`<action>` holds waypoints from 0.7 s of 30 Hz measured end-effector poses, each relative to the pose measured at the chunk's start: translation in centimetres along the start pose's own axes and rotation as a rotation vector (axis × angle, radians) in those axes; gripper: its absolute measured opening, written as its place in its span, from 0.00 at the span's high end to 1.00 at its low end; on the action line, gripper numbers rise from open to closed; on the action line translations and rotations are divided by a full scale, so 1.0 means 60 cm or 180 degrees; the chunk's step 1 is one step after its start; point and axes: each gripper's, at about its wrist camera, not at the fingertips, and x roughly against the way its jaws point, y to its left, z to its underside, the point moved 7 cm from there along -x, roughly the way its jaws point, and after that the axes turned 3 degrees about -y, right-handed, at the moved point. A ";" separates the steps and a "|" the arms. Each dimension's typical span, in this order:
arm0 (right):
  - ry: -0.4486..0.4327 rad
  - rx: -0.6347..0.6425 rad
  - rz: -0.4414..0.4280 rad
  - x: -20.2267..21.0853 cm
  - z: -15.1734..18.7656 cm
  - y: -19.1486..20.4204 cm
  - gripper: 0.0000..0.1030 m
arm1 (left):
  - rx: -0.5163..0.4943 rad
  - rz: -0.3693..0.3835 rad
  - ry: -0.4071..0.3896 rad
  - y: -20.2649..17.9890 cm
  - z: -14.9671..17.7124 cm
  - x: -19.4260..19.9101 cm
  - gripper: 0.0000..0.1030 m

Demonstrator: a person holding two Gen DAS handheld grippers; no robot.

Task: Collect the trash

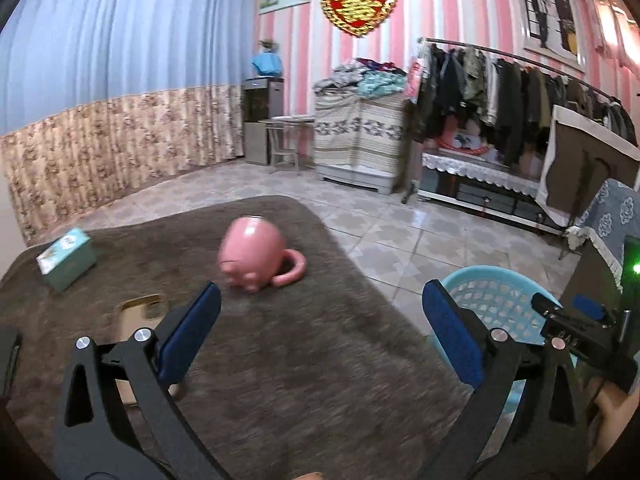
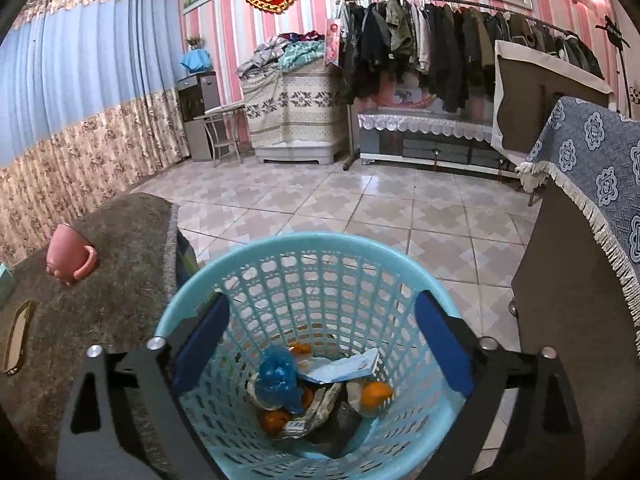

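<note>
A: Which step is this?

B: A drop-off, I'd judge. The right gripper (image 2: 320,344) hangs over the round light-blue plastic lattice basket (image 2: 256,256), its jaws spread wide with nothing between them. The trash lies at the bottom: a crumpled blue plastic wad (image 2: 278,376), a white paper wrapper (image 2: 344,368), bits of orange peel (image 2: 376,394).

A: And the left?

B: The left gripper (image 1: 320,336) is equally wide and empty, above the brown shaggy cloth-covered table (image 1: 280,360).

A: What is left there?

B: One pink ceramic mug lying on its side (image 1: 252,256), one teal cardboard box (image 1: 68,258), and one tan flat case (image 1: 140,308). No loose trash shows.

A: Next move?

B: Probably scanning for remaining scraps; the mug looks like no trash.
</note>
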 end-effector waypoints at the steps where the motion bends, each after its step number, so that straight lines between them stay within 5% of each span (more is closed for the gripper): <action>1: -0.0007 0.0039 -0.0029 0.006 0.001 0.008 0.09 | 0.0026 -0.0032 -0.0009 0.014 0.000 0.012 0.05; 12: -0.0257 0.0363 -0.0608 0.136 -0.012 0.108 0.04 | 0.0097 -0.0355 -0.0032 0.128 0.027 0.140 0.05; 21: -0.0336 0.0553 -0.1031 0.242 0.047 0.191 0.04 | 0.0026 -0.0611 -0.0078 0.181 0.069 0.230 0.05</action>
